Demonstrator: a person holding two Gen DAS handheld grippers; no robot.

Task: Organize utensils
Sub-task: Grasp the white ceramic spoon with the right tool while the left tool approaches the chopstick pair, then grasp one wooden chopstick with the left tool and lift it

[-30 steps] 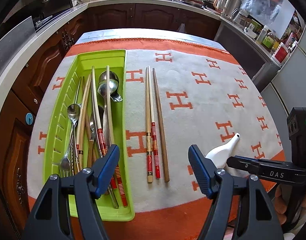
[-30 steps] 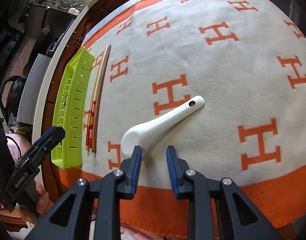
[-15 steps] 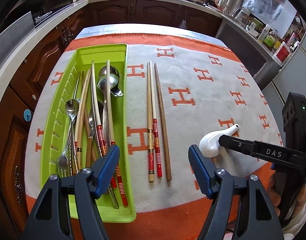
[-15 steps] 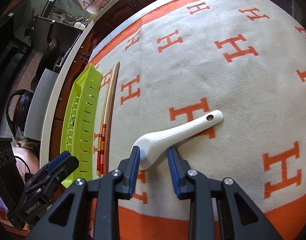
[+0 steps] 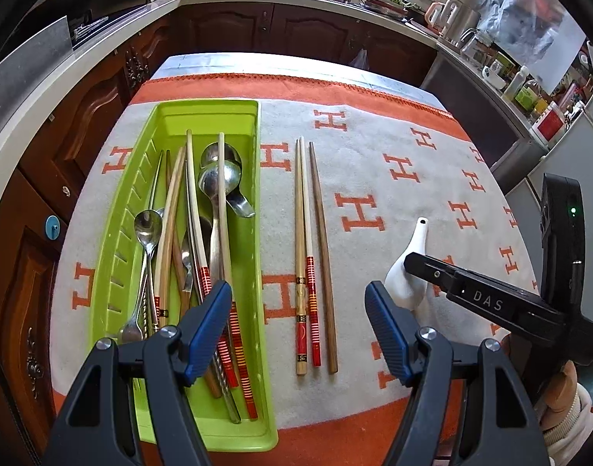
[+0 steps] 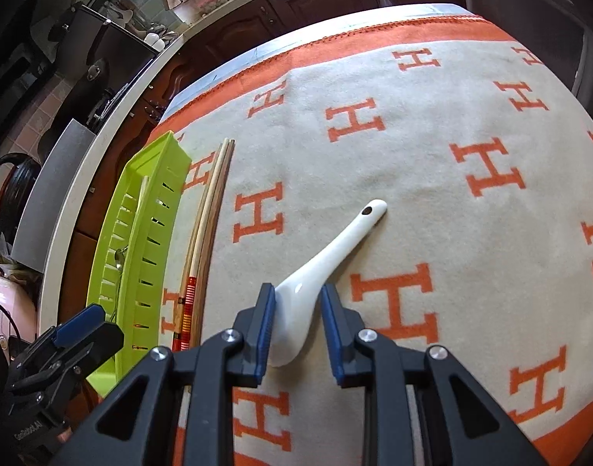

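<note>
Jaws of the right gripper (image 6: 298,324) are closing around the bowl of a white ceramic soup spoon (image 6: 319,268) lying on the orange-and-cream cloth-covered table (image 6: 432,178), handle toward 1 o'clock. Left gripper (image 5: 298,330) hovers wide open and empty above three loose wooden chopsticks (image 5: 310,256), the green plastic utensil tray (image 5: 203,116) at its 10 o'clock.

White spoon (image 6: 327,256); lime-green tray (image 5: 254,202); cream cloth (image 6: 432,194), orange H pattern.

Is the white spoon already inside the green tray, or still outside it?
Outside. The white spoon lies on the cloth, beyond the chopsticks from the green tray, between the closing right tongs.
</note>
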